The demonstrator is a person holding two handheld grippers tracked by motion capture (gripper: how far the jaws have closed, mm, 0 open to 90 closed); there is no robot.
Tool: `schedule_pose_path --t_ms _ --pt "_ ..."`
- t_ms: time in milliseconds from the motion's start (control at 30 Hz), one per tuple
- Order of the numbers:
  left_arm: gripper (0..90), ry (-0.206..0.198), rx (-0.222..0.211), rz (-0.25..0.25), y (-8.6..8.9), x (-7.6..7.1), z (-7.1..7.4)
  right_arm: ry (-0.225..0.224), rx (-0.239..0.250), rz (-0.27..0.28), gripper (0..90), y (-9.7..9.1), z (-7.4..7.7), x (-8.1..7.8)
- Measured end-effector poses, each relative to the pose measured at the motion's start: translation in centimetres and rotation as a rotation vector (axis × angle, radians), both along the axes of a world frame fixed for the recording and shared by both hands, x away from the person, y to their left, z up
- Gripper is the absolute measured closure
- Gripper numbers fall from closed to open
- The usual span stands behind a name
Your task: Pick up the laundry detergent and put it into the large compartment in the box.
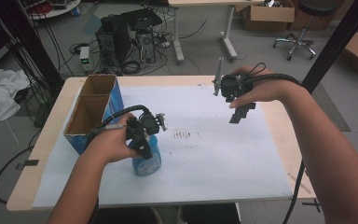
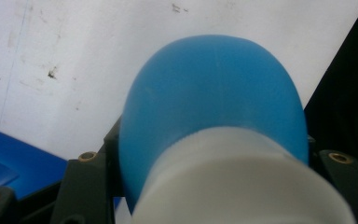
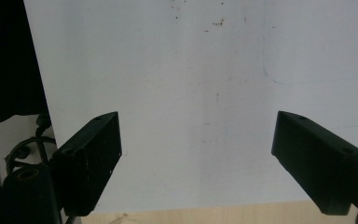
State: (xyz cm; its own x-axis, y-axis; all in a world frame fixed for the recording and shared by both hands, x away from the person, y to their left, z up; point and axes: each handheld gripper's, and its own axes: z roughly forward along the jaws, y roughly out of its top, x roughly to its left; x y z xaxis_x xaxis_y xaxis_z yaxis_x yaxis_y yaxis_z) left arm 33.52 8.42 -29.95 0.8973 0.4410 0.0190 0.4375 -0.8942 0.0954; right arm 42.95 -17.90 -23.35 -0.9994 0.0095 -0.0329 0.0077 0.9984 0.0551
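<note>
While clamped on the blue bottle [image 1: 147, 161], left gripper [image 1: 142, 140] beside cardboard box [image 1: 91, 112]; right gripper [image 1: 240, 109] open.

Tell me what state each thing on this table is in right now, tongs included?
Blue bottle: upright on the white sheet, gripped near its white neck.
Left tongs: shut on the blue bottle.
Right tongs: open, nothing between them, held above the sheet.
Cardboard box: open at the top, standing at the table's left.
</note>
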Motion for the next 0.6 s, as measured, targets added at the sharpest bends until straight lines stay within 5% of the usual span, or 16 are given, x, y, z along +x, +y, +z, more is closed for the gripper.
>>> schedule_pose_path --t_ms 333,600 --pt "40.5 0.007 -0.005 0.039 0.1 0.1 0.3 -0.001 -0.002 -0.003 15.9 -0.1 0.1 -0.1" --pt "40.5 0.018 -0.015 0.075 0.1 0.0 2.7 -0.001 -0.002 -0.004 15.9 -0.1 0.1 -0.3"
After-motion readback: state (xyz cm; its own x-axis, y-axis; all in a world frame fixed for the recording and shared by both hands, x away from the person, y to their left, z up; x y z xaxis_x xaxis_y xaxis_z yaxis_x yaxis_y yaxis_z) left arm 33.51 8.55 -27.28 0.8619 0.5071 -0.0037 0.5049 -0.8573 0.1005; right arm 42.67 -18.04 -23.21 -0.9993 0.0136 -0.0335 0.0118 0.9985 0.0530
